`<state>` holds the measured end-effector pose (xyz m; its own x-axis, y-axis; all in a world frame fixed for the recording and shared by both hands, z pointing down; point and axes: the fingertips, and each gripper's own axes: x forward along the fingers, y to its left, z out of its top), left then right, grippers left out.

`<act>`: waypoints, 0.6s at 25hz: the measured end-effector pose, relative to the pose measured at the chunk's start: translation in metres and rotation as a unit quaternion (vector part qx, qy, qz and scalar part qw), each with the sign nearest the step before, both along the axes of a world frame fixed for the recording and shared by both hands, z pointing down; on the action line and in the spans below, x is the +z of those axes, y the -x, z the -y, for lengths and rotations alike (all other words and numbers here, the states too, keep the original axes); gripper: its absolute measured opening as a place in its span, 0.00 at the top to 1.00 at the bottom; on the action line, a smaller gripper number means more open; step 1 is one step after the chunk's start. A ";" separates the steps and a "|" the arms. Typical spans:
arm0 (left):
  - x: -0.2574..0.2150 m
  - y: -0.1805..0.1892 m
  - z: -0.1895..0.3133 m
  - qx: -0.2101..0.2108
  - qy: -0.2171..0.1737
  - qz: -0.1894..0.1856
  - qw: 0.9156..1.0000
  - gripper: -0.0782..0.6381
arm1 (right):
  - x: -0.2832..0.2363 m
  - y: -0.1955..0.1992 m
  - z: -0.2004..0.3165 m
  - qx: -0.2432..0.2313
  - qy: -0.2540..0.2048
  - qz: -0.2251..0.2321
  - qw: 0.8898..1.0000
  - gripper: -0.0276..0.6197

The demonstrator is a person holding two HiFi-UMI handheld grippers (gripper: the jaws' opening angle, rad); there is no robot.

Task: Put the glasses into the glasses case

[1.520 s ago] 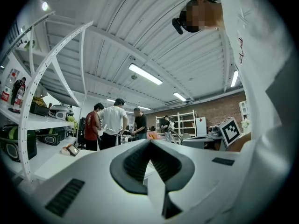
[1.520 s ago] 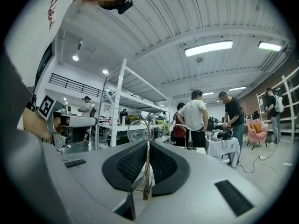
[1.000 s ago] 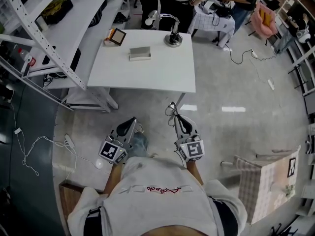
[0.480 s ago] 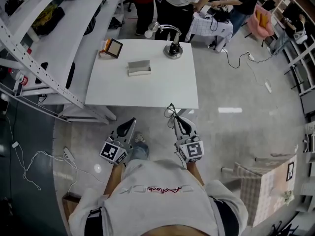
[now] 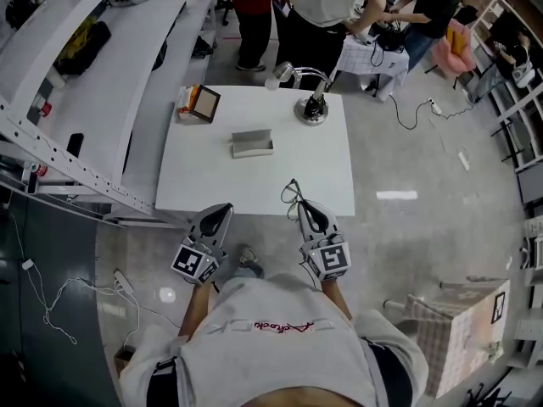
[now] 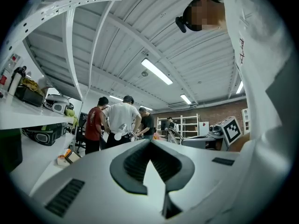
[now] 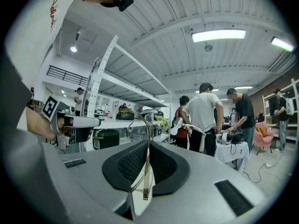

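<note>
While I hold both tools up by the near edge of the white table (image 5: 254, 185), the right gripper (image 5: 302, 204) is clamped on the glasses (image 5: 291, 192). In the right gripper view its two dark pads are pressed against a thin part of the frame (image 7: 146, 171), and the wire rims (image 7: 138, 127) rise above the jaw tips. From the head view the glasses stick out past the tip of that gripper, over the table's near edge and right of its middle.

My left gripper (image 5: 223, 209) has its jaws pressed together with nothing between them; its own view shows the pads (image 6: 135, 160) meeting at the tip. It shows at the same near edge, left of the middle and well apart from the right one.

A grey glasses case (image 5: 253, 143) rests about mid-table, slightly toward the far edge, well apart from both grippers. I cannot tell for sure whether its lid is up. At the far right corner stands a desk lamp (image 5: 312, 107), and at the far left corner a small framed object (image 5: 203, 103). Several people (image 5: 322, 7) stand beyond the far edge.
</note>
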<state>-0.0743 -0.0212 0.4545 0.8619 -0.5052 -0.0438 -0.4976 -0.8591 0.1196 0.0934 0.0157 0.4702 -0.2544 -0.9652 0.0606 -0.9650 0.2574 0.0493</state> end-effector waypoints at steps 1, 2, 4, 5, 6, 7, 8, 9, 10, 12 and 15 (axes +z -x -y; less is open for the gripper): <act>0.000 0.001 0.009 0.001 0.000 0.000 1.000 0.87 | 0.000 0.002 0.009 0.000 0.000 -0.001 1.000 0.93; -0.001 0.002 0.018 0.002 0.000 -0.001 1.000 0.87 | -0.002 0.003 0.017 0.001 -0.003 -0.001 1.000 0.93; -0.001 0.004 0.035 0.005 -0.001 -0.003 1.000 0.87 | -0.004 0.005 0.033 0.003 -0.006 -0.001 1.000 0.93; -0.001 0.005 0.043 0.006 -0.001 -0.003 1.000 0.87 | -0.004 0.006 0.041 0.005 -0.006 -0.002 1.000 0.93; -0.001 0.006 0.051 0.008 0.000 -0.003 1.000 0.87 | -0.005 0.007 0.049 0.006 -0.007 -0.003 1.000 0.93; -0.001 0.007 0.059 0.009 0.000 -0.003 1.000 0.87 | -0.005 0.008 0.056 0.007 -0.007 -0.004 1.000 0.93; -0.001 0.007 0.066 0.011 -0.001 -0.004 1.000 0.87 | -0.005 0.009 0.063 0.008 -0.007 -0.005 1.000 0.93; -0.002 0.007 0.072 0.013 -0.003 -0.004 1.000 0.87 | -0.005 0.010 0.069 0.009 -0.007 -0.006 1.000 0.93; -0.002 0.008 0.078 0.014 -0.005 -0.005 1.000 0.87 | -0.005 0.010 0.075 0.011 -0.008 -0.007 1.000 0.93; -0.001 0.011 0.089 0.016 -0.005 -0.005 1.000 0.87 | -0.003 0.013 0.086 0.013 -0.009 -0.006 1.000 0.93; 0.001 0.013 0.104 0.016 0.000 -0.007 1.000 0.87 | -0.002 0.016 0.098 0.015 -0.009 -0.006 1.000 0.93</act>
